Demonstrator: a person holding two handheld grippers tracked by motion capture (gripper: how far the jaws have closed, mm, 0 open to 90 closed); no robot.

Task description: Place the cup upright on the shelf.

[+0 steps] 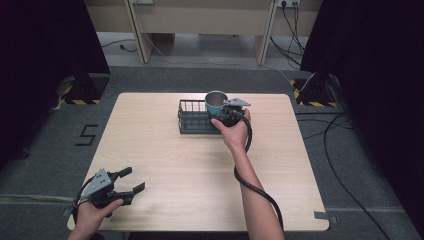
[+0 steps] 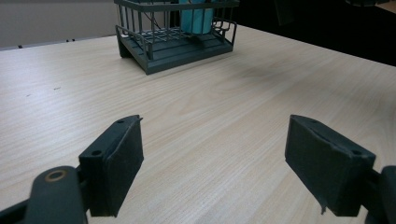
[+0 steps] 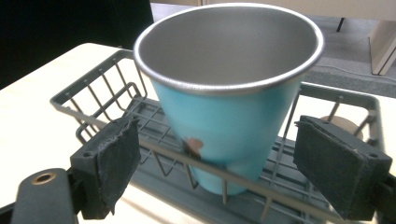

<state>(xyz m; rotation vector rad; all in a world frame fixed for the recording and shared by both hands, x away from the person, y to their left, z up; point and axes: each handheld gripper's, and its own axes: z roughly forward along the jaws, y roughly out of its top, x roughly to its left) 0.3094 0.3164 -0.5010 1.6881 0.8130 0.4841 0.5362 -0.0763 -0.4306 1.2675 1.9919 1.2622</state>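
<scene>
Nearest to the person, the left gripper (image 1: 131, 182) rests at the near left corner of the wooden table (image 1: 165, 165) with its jaws spread wide and nothing between them; it takes no part in the work for now. Farther away, the right gripper (image 1: 223, 111) is at the wire basket (image 1: 191, 117), and its jaws stand apart on both sides of the teal metal cup (image 3: 229, 100) without touching it. The cup stands upright inside the basket, at its right end. I judge the placing as practically done; what is left is to draw the right gripper back
</scene>
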